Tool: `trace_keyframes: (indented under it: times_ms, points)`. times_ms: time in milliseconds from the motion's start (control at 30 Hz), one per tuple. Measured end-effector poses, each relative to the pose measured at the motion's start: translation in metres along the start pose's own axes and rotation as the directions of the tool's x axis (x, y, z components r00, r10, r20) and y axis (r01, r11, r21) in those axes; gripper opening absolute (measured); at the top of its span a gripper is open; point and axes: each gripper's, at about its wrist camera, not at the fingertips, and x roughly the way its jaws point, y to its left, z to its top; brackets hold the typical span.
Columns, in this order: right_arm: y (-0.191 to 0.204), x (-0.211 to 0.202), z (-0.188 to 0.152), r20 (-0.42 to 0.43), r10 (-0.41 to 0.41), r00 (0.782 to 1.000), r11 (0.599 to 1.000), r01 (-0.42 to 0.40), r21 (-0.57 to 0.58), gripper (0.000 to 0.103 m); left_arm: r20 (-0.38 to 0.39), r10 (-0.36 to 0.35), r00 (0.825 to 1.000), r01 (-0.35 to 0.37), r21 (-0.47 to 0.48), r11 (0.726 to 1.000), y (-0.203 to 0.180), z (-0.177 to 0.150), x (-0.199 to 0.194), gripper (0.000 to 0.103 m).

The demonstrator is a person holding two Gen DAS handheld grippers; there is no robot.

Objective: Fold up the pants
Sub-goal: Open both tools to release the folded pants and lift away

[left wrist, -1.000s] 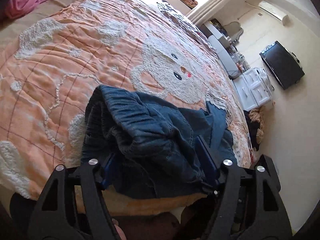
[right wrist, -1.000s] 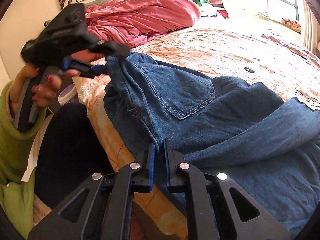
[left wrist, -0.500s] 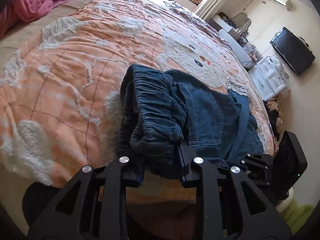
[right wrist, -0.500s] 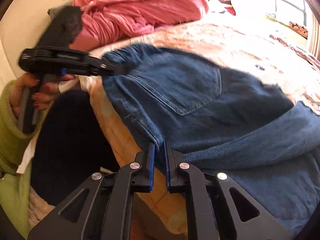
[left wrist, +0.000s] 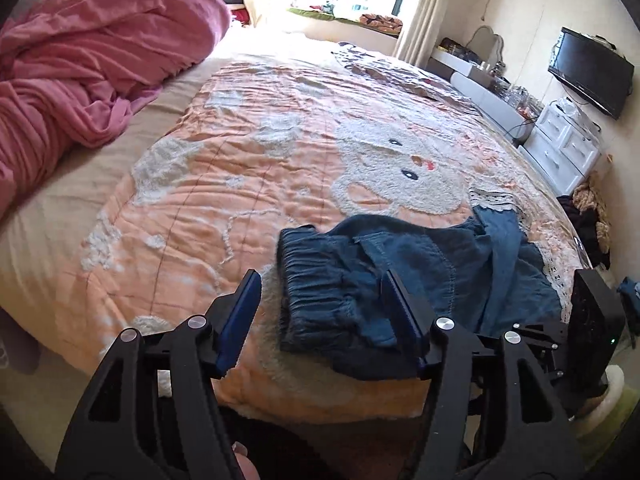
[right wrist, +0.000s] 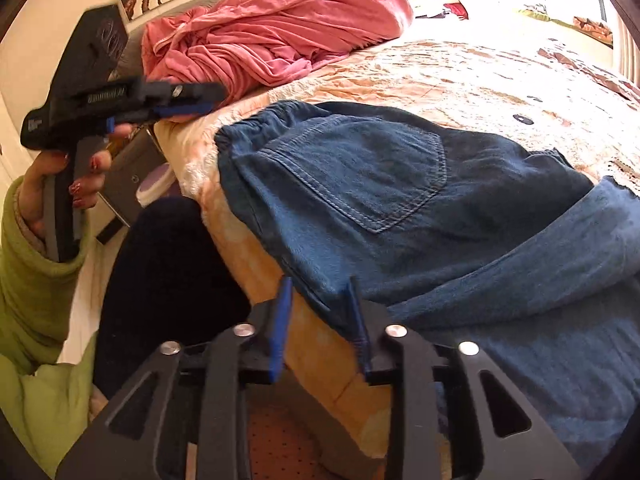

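Observation:
Blue denim pants (left wrist: 420,276) lie folded on the near edge of the bed, elastic waistband (left wrist: 316,280) to the left and back pocket (right wrist: 360,176) facing up. My left gripper (left wrist: 322,306) hovers above the waistband, its jaws opening and nothing pressed between them; in the right wrist view the left gripper (right wrist: 200,100) hangs in the air left of the pants. My right gripper (right wrist: 320,312) sits at the bed's edge with its jaws opening. The pants' near corner lies loose between its fingers, and the pads do not press on it.
An orange quilt (left wrist: 260,168) with a white bear covers the bed. A pink blanket (left wrist: 80,64) is heaped at the far left. White drawers (left wrist: 568,148) and a TV (left wrist: 590,68) stand to the right. A green sleeve (right wrist: 28,280) and a dark leg (right wrist: 160,264) are close by.
My left gripper let go of the waistband, opened and lifted away; the pants settled flat on the bed. The right gripper's jaws parted from the pants' edge.

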Motion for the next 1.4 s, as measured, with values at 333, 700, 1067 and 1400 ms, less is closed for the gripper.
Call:
trace_keyframes:
  times_ms: [333, 700, 1067, 1400]
  points:
    - [0.0, -0.04, 0.01, 0.122, -0.104, 0.987, 0.994, 0.101, 0.034, 0.029, -0.157, 0.012, 0.988, 0.012, 0.151, 0.988, -0.038, -0.034, 0.069, 0.03]
    - [-0.031, 0.009, 0.005, -0.009, -0.172, 0.985, 0.973, 0.171, 0.154, 0.038, -0.135, 0.036, 0.99, -0.009, 0.194, 0.981, -0.039, -0.045, 0.082, 0.03]
    - [-0.041, -0.05, 0.002, 0.125, -0.15, 0.981, 0.965, 0.118, 0.234, 0.055, -0.084, -0.025, 0.996, 0.039, 0.169, 0.985, -0.048, -0.038, 0.059, 0.045]
    - [-0.087, -0.111, -0.018, 0.181, -0.341, 0.923, 0.893, 0.258, 0.368, 0.072, -0.084, -0.163, 0.983, 0.179, 0.257, 0.95, -0.112, -0.032, 0.038, 0.058]
